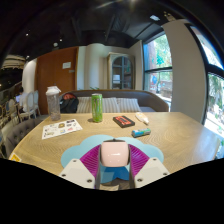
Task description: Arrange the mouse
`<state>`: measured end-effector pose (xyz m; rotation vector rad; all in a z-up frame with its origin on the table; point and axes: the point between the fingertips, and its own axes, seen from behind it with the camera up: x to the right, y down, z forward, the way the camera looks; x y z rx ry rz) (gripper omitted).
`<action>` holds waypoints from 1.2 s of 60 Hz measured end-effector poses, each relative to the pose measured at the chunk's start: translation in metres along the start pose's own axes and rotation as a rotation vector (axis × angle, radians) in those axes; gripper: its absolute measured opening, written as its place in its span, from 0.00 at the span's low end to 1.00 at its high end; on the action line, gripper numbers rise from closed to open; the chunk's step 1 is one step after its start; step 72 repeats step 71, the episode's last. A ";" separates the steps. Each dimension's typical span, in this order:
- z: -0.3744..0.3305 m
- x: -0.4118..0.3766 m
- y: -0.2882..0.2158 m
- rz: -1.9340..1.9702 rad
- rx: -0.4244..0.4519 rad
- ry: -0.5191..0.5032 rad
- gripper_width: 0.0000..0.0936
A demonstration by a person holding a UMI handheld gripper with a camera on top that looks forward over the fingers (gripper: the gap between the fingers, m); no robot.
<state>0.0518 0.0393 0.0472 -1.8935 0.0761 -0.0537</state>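
Observation:
A white mouse sits between my gripper's two fingers. The magenta pads press on both of its sides, so the gripper is shut on it. The mouse is held over a light-blue mouse mat that lies on the near part of the round wooden table. The mat shows on both sides of the fingers. The underside of the mouse is hidden, so I cannot tell whether it touches the mat.
Beyond the mat stand a green can and a clear bottle with a white lid. A printed leaflet, a dark box and a small light-blue item lie on the table. A sofa stands behind.

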 end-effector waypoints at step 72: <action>-0.167 -0.032 0.017 0.078 -0.096 -0.110 0.90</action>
